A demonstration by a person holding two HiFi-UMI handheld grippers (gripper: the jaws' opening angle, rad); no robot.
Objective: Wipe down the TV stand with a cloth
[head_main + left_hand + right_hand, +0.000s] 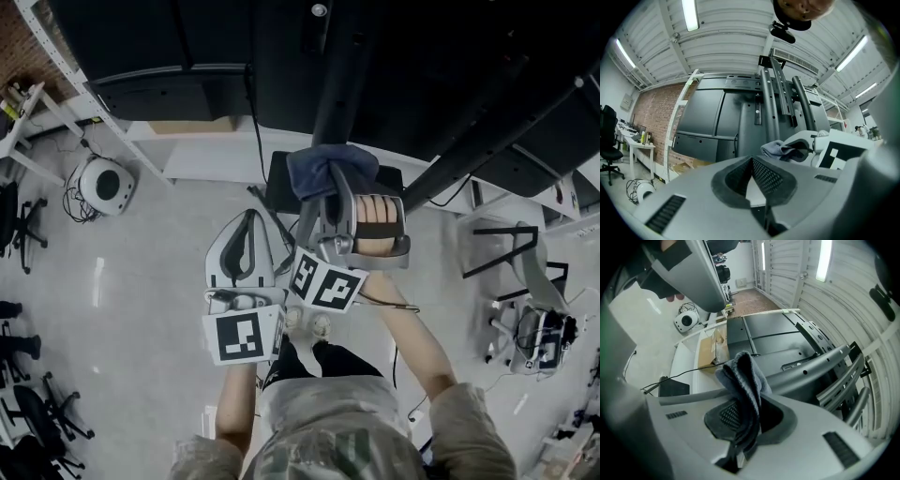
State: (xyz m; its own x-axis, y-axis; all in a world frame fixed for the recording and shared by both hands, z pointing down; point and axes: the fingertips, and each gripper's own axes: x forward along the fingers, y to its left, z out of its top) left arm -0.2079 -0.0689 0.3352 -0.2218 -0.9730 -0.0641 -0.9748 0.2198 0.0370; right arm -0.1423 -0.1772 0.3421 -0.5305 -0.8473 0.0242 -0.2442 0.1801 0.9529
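Observation:
The TV stand's black column (339,80) rises from a dark base plate (278,184) under large black screens. My right gripper (330,199) is shut on a blue-grey cloth (328,169), which bunches at the foot of the column; I cannot tell whether it touches. In the right gripper view the cloth (743,378) hangs clamped between the jaws, with the stand's black mount arms (813,370) beyond. My left gripper (247,234) is held lower left of the right one, jaws shut and empty (752,161). From it I see the cloth (779,149) and the column (749,124).
A white platform (211,161) runs along the floor under the screens, with a cardboard box (711,348) on it. A white round device (105,184) with cables sits at left. Office chairs (21,223) stand at far left, another chair (525,272) at right.

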